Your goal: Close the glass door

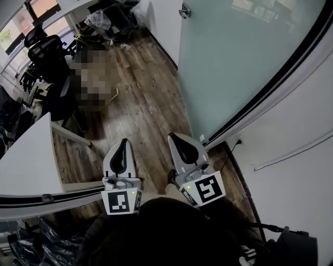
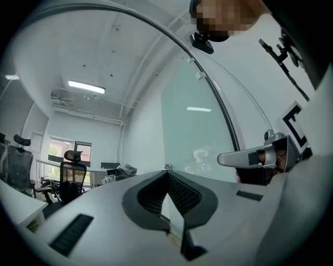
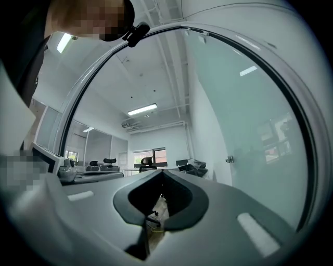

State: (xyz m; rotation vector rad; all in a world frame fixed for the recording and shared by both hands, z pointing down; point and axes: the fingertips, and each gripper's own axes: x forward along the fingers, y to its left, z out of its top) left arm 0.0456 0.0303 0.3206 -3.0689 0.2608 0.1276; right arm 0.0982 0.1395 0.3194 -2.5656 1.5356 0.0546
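The frosted glass door (image 1: 234, 57) stands ahead on the right, with a metal knob (image 1: 184, 11) near its far edge and a black frame (image 1: 270, 88) along its near side. My left gripper (image 1: 123, 141) and right gripper (image 1: 173, 136) are side by side close to my body, both shut and holding nothing, short of the door. The left gripper view shows its jaws (image 2: 167, 172) together, the glass door (image 2: 197, 135) beyond, and the right gripper (image 2: 250, 156) alongside. In the right gripper view the shut gripper (image 3: 161, 172) points into the room, with the door (image 3: 250, 130) and its knob (image 3: 228, 159) to the right.
A wooden floor (image 1: 151, 104) runs ahead. Black office chairs (image 1: 44, 52) stand at the far left beside a white desk (image 1: 26, 156). A white wall (image 1: 291, 176) with a socket and cable (image 1: 237, 141) is at the right. Black bags (image 1: 31, 244) lie at the lower left.
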